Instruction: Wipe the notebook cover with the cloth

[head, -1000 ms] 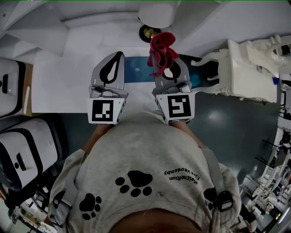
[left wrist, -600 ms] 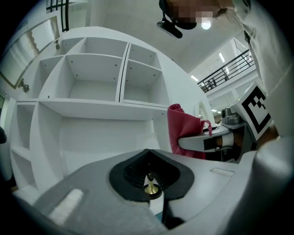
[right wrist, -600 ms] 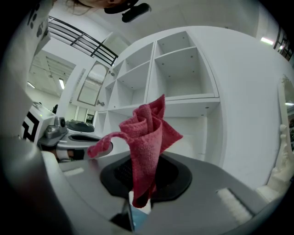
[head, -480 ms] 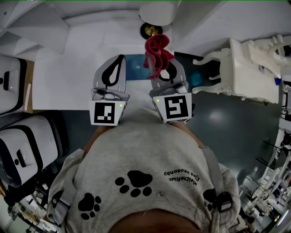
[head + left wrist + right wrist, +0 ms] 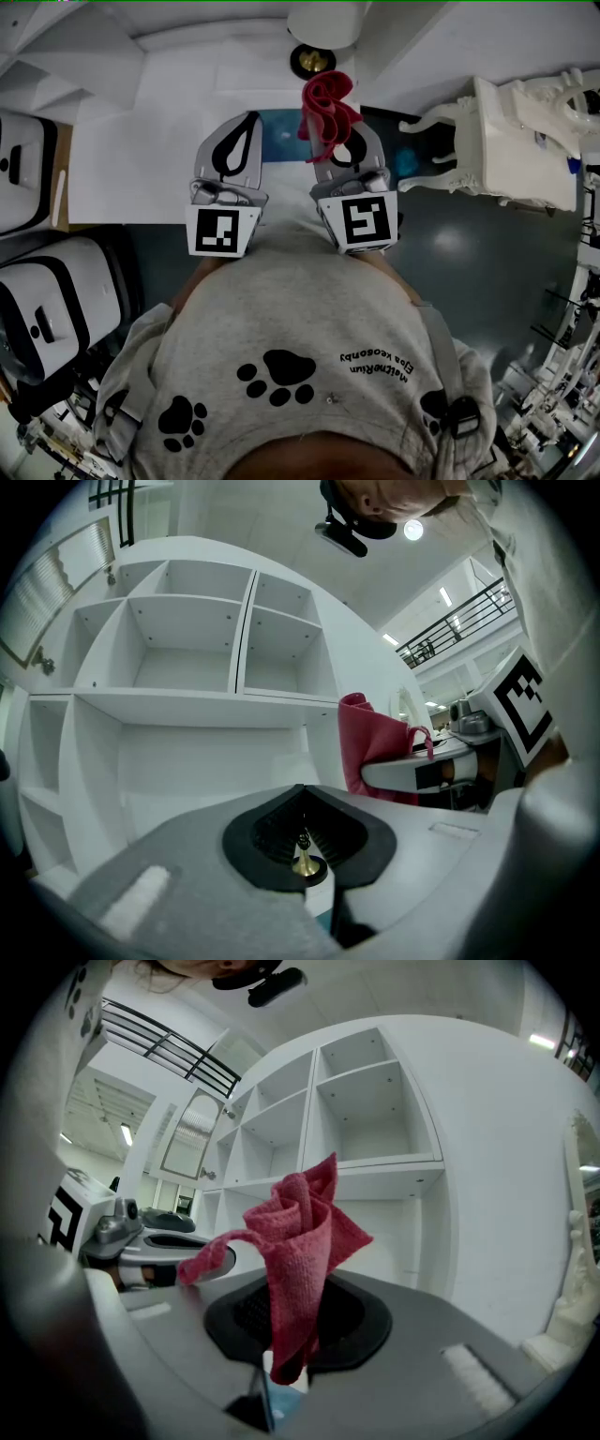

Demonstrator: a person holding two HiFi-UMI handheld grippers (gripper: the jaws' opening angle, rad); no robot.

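Lying flat on the white tabletop, the notebook shows only a blue strip of its cover between the two claws, near the front edge and just before the person's body. In the right gripper view a small piece of the same blue appears below the jaws. The cloth, red and crumpled, is pinched in the right claw. Most of it stands up and forward past the jaw tips as a loose roll, and its short lower end hangs in the opening between the jaws. It seems to be above the cover and not on it, but no view shows the contact clearly. The left claw is pressed together with nothing in it and hovers just beside the right one, over the left part of the notebook. Behind the notebook is a small brass piece on a black base, and further back a white shelf unit.

The step in hand looks like the approach, with wiping not yet begun. The next move probably calls for tipping the right claw down so that the free part of the cloth lies on the cover. The left claw could press the notebook, because a light book may slide.

Compared with one second ago little differs: both claws stand almost at the same place, and the cloth has moved slightly to the left.
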